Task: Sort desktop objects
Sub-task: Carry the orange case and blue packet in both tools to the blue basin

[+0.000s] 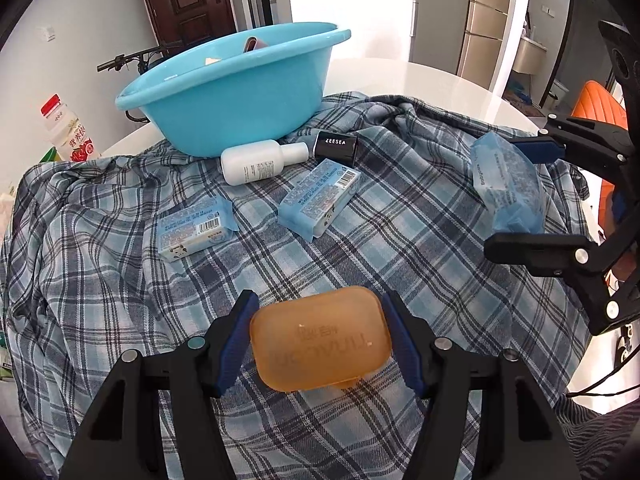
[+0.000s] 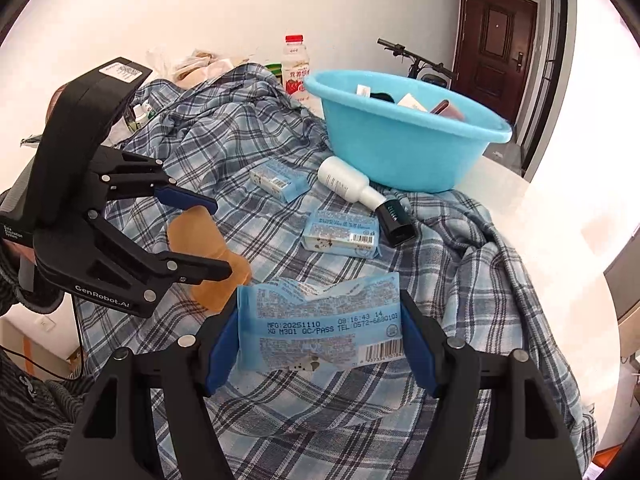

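Note:
My left gripper (image 1: 320, 336) is shut on an orange translucent soap box (image 1: 320, 338), held above the plaid cloth; it also shows in the right wrist view (image 2: 208, 256). My right gripper (image 2: 320, 332) is shut on a blue tissue pack (image 2: 320, 326), seen at the right in the left wrist view (image 1: 508, 184). A blue basin (image 1: 236, 92) at the back holds several items. On the cloth lie two blue tissue packs (image 1: 192, 232) (image 1: 318, 198), a white bottle (image 1: 260, 160) and a black ZEESEA box (image 1: 335, 148).
The plaid cloth (image 1: 360, 248) covers a white round table (image 1: 420, 80). A red-capped drink bottle (image 1: 66, 130) stands at the far left beyond the cloth. A bicycle and a dark door are behind the basin. An orange chair (image 1: 596, 100) is at the right.

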